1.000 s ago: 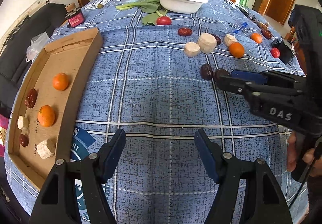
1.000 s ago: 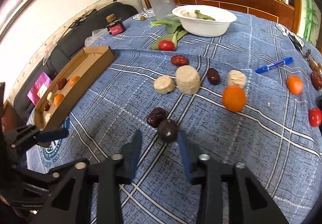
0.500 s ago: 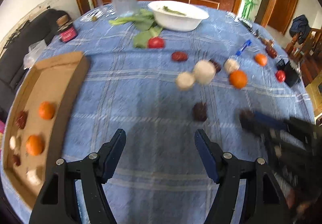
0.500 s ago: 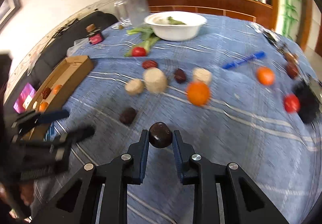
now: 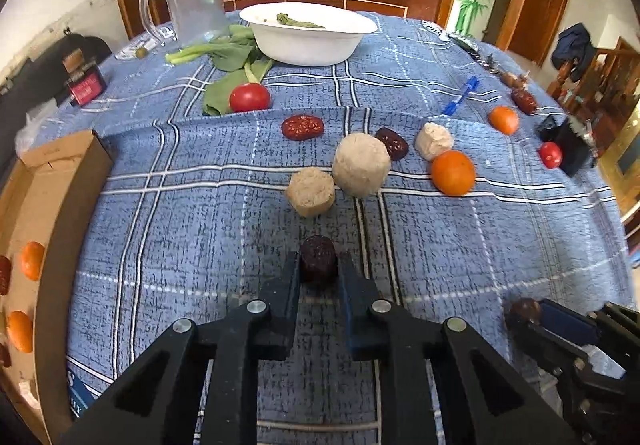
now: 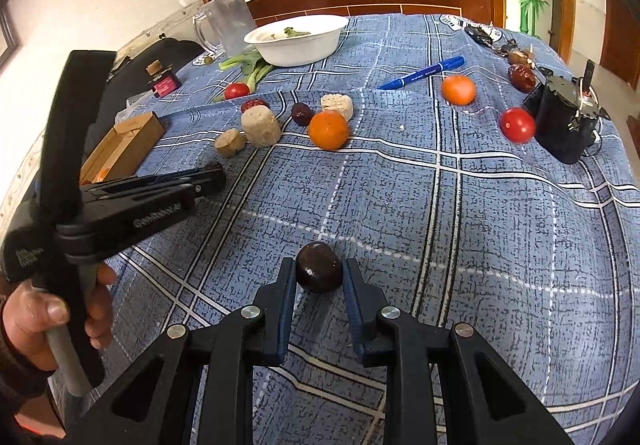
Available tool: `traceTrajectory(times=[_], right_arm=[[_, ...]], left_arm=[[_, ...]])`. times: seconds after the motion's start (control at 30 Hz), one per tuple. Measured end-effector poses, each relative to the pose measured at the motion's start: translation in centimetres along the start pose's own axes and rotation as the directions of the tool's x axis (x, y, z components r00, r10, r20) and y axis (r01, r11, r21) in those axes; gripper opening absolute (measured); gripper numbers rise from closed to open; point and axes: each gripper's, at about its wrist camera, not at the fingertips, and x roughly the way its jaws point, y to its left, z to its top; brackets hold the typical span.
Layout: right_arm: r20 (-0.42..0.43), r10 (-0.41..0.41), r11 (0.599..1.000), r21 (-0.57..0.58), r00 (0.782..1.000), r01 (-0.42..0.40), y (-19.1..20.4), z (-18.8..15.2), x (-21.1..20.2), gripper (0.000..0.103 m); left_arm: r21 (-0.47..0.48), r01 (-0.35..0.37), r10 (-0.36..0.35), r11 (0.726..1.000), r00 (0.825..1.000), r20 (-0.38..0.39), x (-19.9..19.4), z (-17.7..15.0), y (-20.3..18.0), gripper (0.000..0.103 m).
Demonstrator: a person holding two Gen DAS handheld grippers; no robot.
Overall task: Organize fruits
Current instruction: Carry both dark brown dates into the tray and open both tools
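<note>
Two grippers, each closed on one dark date: left gripper [image 5: 319, 272] pinches a date [image 5: 318, 257] sitting near centre on the cloth, likely not lifted yet; right gripper [image 6: 319, 281] holds its own date [image 6: 319, 272] just above or on the cloth, can't tell which. Both jaws narrowed to fruit width, so the grips look snug. Judging by the task, both go to the cardboard tray [image 5: 60, 205] at left, which already holds oranges and dates in rows. Remaining fruit sits farther back: an orange [image 5: 453, 173], a tomato [image 5: 249, 97], pale cut chunks. Surface is a blue plaid tablecloth [image 5: 180, 205], wrinkled; white bowl [image 5: 308, 35] and a wooden sideboard at the far end.
</note>
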Motion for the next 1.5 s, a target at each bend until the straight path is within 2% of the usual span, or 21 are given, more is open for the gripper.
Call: traceTrajectory(times=[0.17, 0.4, 0.7, 1.13, 1.5], right_arm=[[0.020, -0.027, 1.000, -0.002, 0.999, 0.027, 0.8, -0.5, -0.5, 0.025], [0.038, -0.046, 0.999, 0.022, 0.998, 0.045, 2.5, -1.3, -1.4, 0.025], [0.032, -0.084, 0.996, 0.026, 0.996, 0.083, 5.9, -3.1, -2.4, 0.026], [0.044, -0.115, 0.993, -0.003, 0.992, 0.116, 11.2, -3.1, -2.3, 0.026], [0.039, -0.064, 0.997, -0.046, 0.997, 0.066, 15.9, -1.2, -0.8, 0.026]], left_arm=[[-0.006, 0.061, -0.061, 0.998, 0.998, -0.013, -1.8, -1.5, 1.3, 0.017], [0.023, 0.096, -0.095, 0.995, 0.995, -0.027, -4.7, -4.8, 2.5, 0.017], [-0.014, 0.166, -0.166, 0.986, 0.986, -0.030, -7.8, -8.0, 5.8, 0.017], [-0.022, 0.183, -0.183, 0.983, 0.983, 0.036, -11.6, -8.8, 10.1, 0.017], [-0.073, 0.168, -0.162, 0.983, 0.983, 0.088, -13.5, -8.6, 14.1, 0.017]])
